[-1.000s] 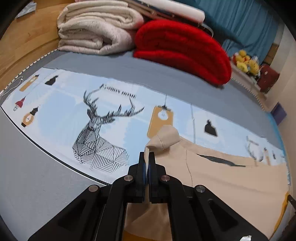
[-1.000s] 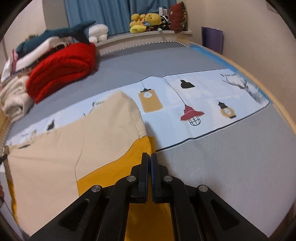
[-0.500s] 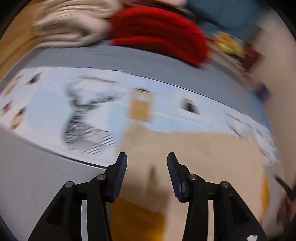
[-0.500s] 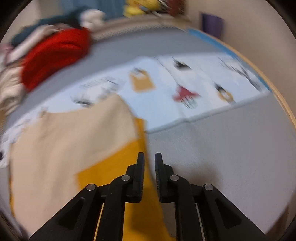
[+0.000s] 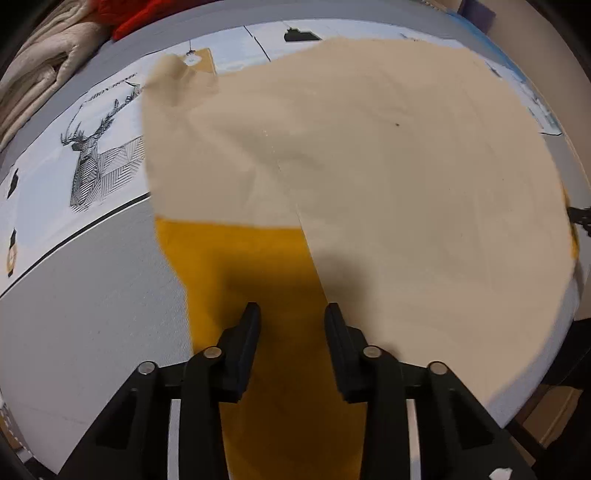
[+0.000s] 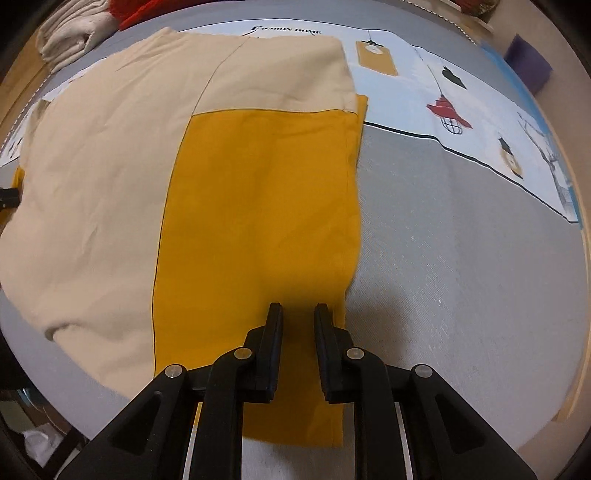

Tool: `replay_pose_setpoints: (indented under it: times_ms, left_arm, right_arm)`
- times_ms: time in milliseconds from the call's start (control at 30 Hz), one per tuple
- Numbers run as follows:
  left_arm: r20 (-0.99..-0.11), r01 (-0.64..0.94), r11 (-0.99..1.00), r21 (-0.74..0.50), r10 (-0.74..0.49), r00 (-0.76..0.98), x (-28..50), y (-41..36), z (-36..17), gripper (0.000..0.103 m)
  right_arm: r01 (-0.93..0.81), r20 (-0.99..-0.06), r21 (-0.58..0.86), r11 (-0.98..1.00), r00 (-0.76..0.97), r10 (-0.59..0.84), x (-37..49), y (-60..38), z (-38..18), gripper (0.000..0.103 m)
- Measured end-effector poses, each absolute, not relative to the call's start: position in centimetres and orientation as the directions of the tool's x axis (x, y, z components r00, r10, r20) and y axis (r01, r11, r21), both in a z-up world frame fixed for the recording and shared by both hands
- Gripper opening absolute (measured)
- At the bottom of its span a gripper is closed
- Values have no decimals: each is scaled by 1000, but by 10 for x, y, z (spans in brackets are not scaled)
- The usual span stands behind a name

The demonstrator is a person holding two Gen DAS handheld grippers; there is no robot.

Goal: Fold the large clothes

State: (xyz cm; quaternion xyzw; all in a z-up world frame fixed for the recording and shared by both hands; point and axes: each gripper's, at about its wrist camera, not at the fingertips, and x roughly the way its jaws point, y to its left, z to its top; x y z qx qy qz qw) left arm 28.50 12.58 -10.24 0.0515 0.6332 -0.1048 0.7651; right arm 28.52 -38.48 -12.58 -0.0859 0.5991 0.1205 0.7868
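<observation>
A large beige and mustard-yellow garment point(image 5: 369, 155) lies folded flat on the grey bed; it also shows in the right wrist view point(image 6: 96, 177). Its yellow panel point(image 5: 251, 266) runs toward the near edge, as it does in the right wrist view point(image 6: 258, 206). My left gripper point(image 5: 291, 314) is open and empty, just above the yellow panel near its left edge. My right gripper point(image 6: 298, 314) is open and empty, above the yellow panel near its right edge. One beige corner point(image 5: 166, 74) is bunched at the far left.
A printed sheet with a deer point(image 5: 92, 155) and lamps point(image 6: 447, 114) lies across the grey bed point(image 6: 461, 258). Folded cream blankets point(image 5: 33, 74) and a red one point(image 5: 147, 18) are stacked at the far side. A purple object point(image 6: 528, 66) stands at the far right.
Both grippers were shut on the garment's edge a second ago; they have opened and let go. Both have pulled back and tilted down, and the garment now lies flat.
</observation>
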Motion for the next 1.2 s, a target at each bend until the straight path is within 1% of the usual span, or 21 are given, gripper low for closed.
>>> replay_pose_setpoints:
  times_ms: [67, 100, 200, 333, 367, 433, 500, 533, 567, 600, 633, 667, 700, 733, 767, 800, 900, 967, 1100, 1167, 1200]
  left_arm:
    - [-977, 272, 956, -107, -152, 150, 270, 126, -98, 30]
    - [-982, 306, 946, -106, -148, 119, 259, 126, -103, 31]
    - [-996, 359, 933, 16, -19, 91, 235, 131, -122, 34]
    - [-991, 221, 969, 107, 86, 103, 224, 159, -113, 35]
    - [-986, 180, 972, 150, 134, 95, 220, 162, -109, 27]
    - [-974, 122, 972, 203, 188, 123, 211, 160, -90, 23]
    - [-963, 66, 986, 155, 136, 234, 196, 149, -56, 23]
    - [-949, 41, 991, 126, 109, 296, 185, 141, -40, 23]
    - [-934, 24, 993, 113, 98, 344, 177, 133, -29, 26]
    - [-911, 3, 995, 102, 93, 402, 164, 121, -18, 26]
    - [-888, -23, 996, 92, 93, 451, 150, 110, -11, 26]
    - [-874, -43, 996, 83, 94, 476, 153, 103, -7, 26]
    - [-852, -72, 996, 57, 86, 517, 141, 93, -5, 26]
    - [-839, -88, 996, 30, 73, 539, 133, 86, -4, 26]
    - [-827, -109, 994, -3, 59, 559, 129, 79, -9, 26]
    - [-819, -125, 992, -19, 56, 571, 124, 72, -13, 26]
    - [-819, -155, 987, -49, 49, 571, 121, 64, -31, 26]
    - [-830, -163, 984, -66, 37, 557, 120, 65, -42, 26]
    - [-846, -165, 978, -130, -23, 533, 127, 78, -60, 28]
    - [-861, -195, 953, -230, -105, 498, 130, 92, -75, 37]
    - [-865, -218, 938, -269, -136, 482, 131, 98, -81, 39]
  right_arm:
    - [-304, -975, -10, 953, 216, 58, 279, -385, -134, 18]
    - [-310, -979, -36, 950, 200, 28, 276, -383, -140, 18]
    - [-322, -979, -73, 944, 202, -7, 270, -382, -139, 19]
    - [-295, -979, -105, 950, 198, -47, 265, -387, -136, 20]
    - [-270, -977, -129, 954, 198, -76, 264, -392, -134, 20]
    - [-228, -959, -198, 953, 244, -141, 259, -396, -121, 20]
    - [-178, -921, -233, 956, 357, -158, 253, -392, -90, 20]
    - [-178, -921, -233, 956, 357, -158, 253, -392, -90, 20]
    - [-106, -865, -180, 978, 491, -106, 242, -385, -49, 20]
    - [-73, -827, -141, 987, 558, -77, 233, -380, -28, 20]
    - [-57, -801, -114, 992, 597, -58, 225, -375, -16, 20]
    - [-57, -801, -114, 992, 597, -58, 225, -375, -16, 20]
    - [-41, -763, -76, 996, 646, -32, 214, -367, -1, 20]
    - [-26, -689, 0, 1000, 725, 19, 190, -348, 17, 20]
    - [-26, -689, 0, 1000, 725, 19, 190, -348, 17, 20]
    - [-26, -647, 58, 998, 761, 57, 159, -321, 20, 21]
    - [-49, -656, 62, 997, 751, 78, 135, -273, 1, 21]
    - [-98, -684, 60, 993, 721, 112, 142, -247, -12, 21]
    - [-173, -688, 5, 985, 714, 129, 154, -216, -25, 22]
    - [-212, -718, -33, 977, 685, 124, 162, -194, -39, 22]
    - [-218, -728, -40, 975, 675, 122, 162, -188, -45, 22]
